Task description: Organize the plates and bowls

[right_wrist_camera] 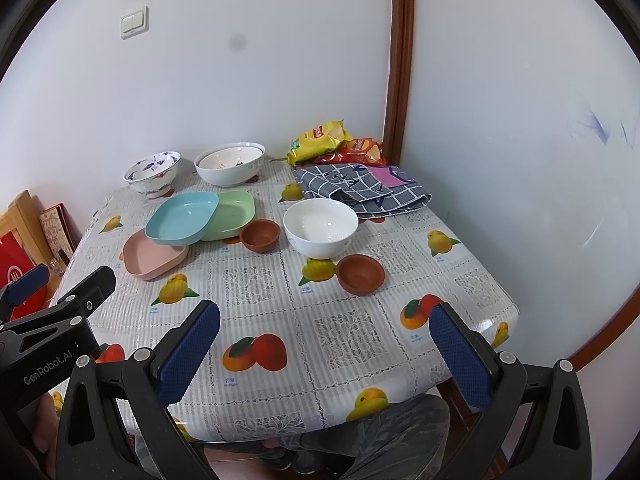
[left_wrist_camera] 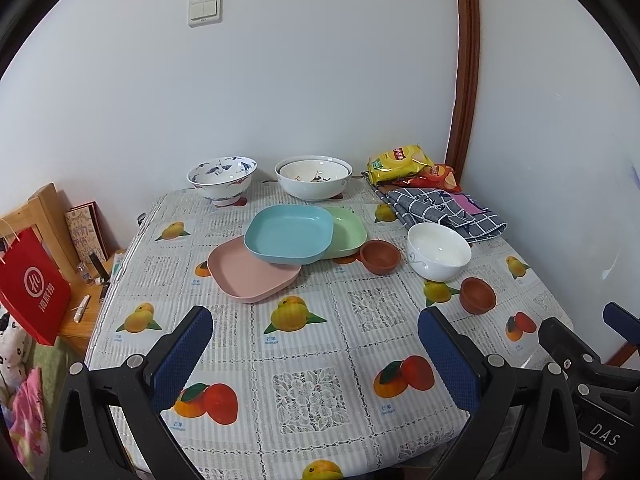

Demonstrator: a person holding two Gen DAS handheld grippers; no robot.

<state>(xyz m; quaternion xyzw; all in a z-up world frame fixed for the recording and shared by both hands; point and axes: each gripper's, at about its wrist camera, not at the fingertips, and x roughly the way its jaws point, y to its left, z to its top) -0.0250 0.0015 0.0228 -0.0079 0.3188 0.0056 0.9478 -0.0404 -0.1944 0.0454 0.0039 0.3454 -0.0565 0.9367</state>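
Note:
A blue plate (left_wrist_camera: pixel 288 238) (right_wrist_camera: pixel 182 218) lies overlapping a pink plate (left_wrist_camera: pixel 250 276) (right_wrist_camera: pixel 154 258) and a green plate (left_wrist_camera: pixel 348 232) (right_wrist_camera: pixel 236 212) mid-table. Two small brown bowls (left_wrist_camera: pixel 380 257) (left_wrist_camera: pixel 477 295) (right_wrist_camera: pixel 260 235) (right_wrist_camera: pixel 360 274) flank a white bowl (left_wrist_camera: pixel 439 251) (right_wrist_camera: pixel 321 229). At the back stand a blue-patterned bowl (left_wrist_camera: pixel 222 178) (right_wrist_camera: pixel 152 172) and nested white bowls (left_wrist_camera: pixel 313 178) (right_wrist_camera: pixel 230 164). My left gripper (left_wrist_camera: pixel 316 344) and right gripper (right_wrist_camera: pixel 326 344) are open and empty above the near table edge.
Snack bags (left_wrist_camera: pixel 404 162) (right_wrist_camera: pixel 320 140) and a checked cloth (left_wrist_camera: pixel 440 208) (right_wrist_camera: pixel 360 186) lie at the back right corner. A red paper bag (left_wrist_camera: pixel 32 288) and a wooden stand (left_wrist_camera: pixel 44 208) sit left of the table. Walls close off the back and right.

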